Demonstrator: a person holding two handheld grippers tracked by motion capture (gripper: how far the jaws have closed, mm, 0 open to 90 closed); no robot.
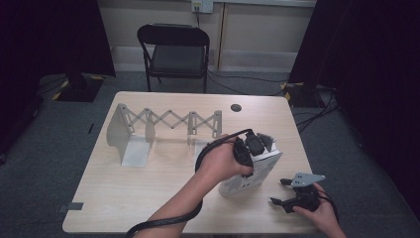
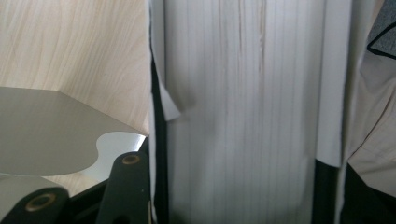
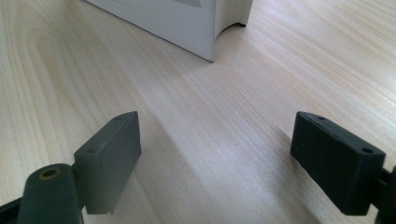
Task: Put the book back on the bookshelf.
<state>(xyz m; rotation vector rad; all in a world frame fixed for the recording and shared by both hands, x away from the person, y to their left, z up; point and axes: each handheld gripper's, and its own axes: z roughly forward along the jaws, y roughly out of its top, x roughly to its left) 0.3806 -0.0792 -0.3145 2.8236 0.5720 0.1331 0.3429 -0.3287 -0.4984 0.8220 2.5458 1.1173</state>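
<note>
Left gripper (image 1: 250, 148) has its fingers clamped on the book (image 1: 252, 173), gripping across the page block at its upper end; in the left gripper view the pages (image 2: 243, 116) run between the 2 black fingers (image 2: 128, 186). Book lies tilted on the bench (image 1: 148, 188), right of centre, just in front of the rack's right end. Right gripper (image 1: 285, 193) rests low on the bench near the front right edge, beside the book, not touching it, fingers (image 3: 109, 158) spread wide with nothing between. Grey folding rack (image 1: 163, 129) stands at centre-left. Chair (image 1: 176, 49) behind the bench.
</note>
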